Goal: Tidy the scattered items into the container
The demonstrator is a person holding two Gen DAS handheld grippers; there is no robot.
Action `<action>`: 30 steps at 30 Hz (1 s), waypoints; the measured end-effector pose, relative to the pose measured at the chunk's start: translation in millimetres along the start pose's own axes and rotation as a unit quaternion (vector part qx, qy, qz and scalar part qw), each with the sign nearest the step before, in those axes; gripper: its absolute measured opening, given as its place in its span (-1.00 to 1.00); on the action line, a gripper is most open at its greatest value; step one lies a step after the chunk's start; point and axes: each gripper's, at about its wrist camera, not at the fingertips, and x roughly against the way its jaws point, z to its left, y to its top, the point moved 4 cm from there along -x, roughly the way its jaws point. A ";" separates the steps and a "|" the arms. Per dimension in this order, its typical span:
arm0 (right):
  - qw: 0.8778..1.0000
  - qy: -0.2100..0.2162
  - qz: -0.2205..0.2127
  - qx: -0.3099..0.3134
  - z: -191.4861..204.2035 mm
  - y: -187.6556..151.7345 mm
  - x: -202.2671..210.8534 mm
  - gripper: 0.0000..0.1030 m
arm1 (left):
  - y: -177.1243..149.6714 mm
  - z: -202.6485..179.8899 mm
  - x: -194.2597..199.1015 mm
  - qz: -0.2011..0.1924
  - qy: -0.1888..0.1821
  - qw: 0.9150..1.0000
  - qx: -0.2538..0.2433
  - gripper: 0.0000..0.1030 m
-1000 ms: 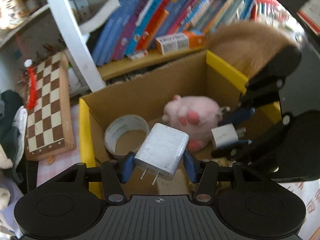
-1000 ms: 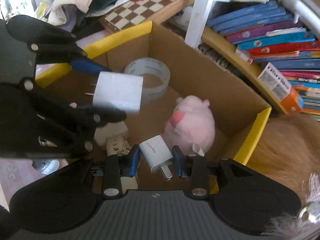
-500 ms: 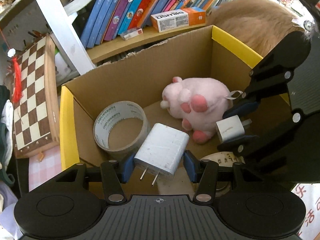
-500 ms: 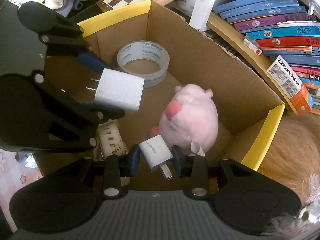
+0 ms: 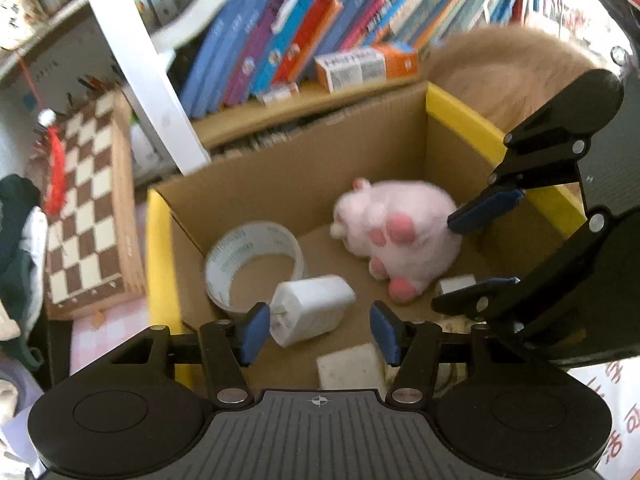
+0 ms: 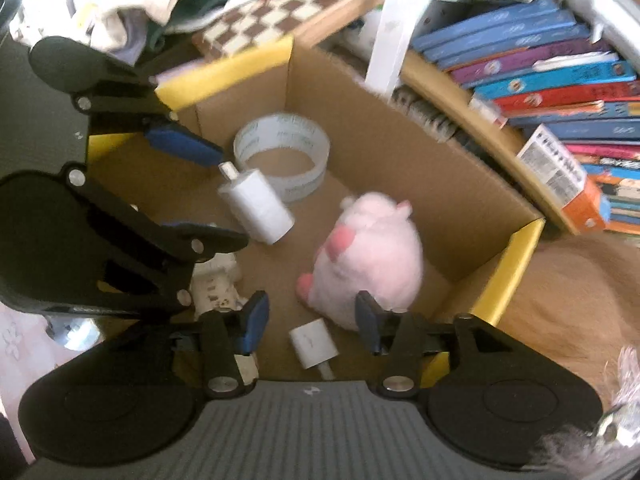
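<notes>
Both sets of jaws stand spread wide with nothing between them: the left gripper (image 5: 318, 326) hangs over the near edge of the cardboard box (image 5: 292, 172), and the right gripper (image 6: 308, 320) hovers over the same box from the other side. Just off the left jaws a large white charger (image 5: 312, 310) is blurred and tilted inside the box, touching neither pad, and whether it is in the air or already down on the box floor I cannot tell. Below the right jaws a small white charger (image 6: 313, 342) lies on the box floor, its plug pointing toward the camera. Both chargers look light, hard and smooth, so I'd judge the flat sides the place to pinch them, clear of the metal prongs, which could bend or slip. Further in sits a pink plush toy (image 6: 370, 258), soft and squashy, easy to take anywhere on its body, and beyond it a roll of tape (image 6: 284, 152) lying flat, stiff enough to grip across its rim. Something white and blocky (image 6: 218, 286) rests half hidden under the left gripper. Outside the box are a chessboard (image 5: 90, 204), a shelf of books (image 5: 280, 36) and a heap of tan fur (image 5: 516, 68)
</notes>
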 end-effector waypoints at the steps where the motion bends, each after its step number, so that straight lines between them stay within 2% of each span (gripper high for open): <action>1: 1.000 0.000 -0.010 -0.004 -1.4 1.4 7.1 0.08 | 1.1 1.5 7.0 -0.011 0.002 1.000 0.004 0.14; 3: 1.000 -0.003 -0.028 -0.009 -2.7 3.2 20.3 0.22 | 3.3 4.4 21.1 -0.034 0.007 0.999 0.013 0.21; 10: 0.996 -0.016 -0.081 -0.034 2.4 2.8 64.0 0.27 | 1.1 2.9 68.9 -0.094 0.011 0.995 0.031 0.23; 16: 0.992 -0.029 -0.117 -0.047 23.0 -5.1 101.2 0.27 | -11.5 -0.1 112.0 -0.138 0.005 0.990 0.039 0.24; 22: 0.985 -0.057 -0.152 -0.056 55.4 -19.1 137.2 0.32 | -37.9 2.4 150.0 -0.172 0.006 0.984 0.053 0.36; 28: 0.978 -0.085 -0.174 -0.084 88.3 -41.7 159.6 0.35 | -76.0 6.6 175.6 -0.185 0.014 0.980 0.070 0.38; 30: 0.975 -0.094 -0.179 -0.092 101.7 -51.1 164.5 0.35 | -89.0 5.9 180.8 -0.185 0.015 0.980 0.072 0.45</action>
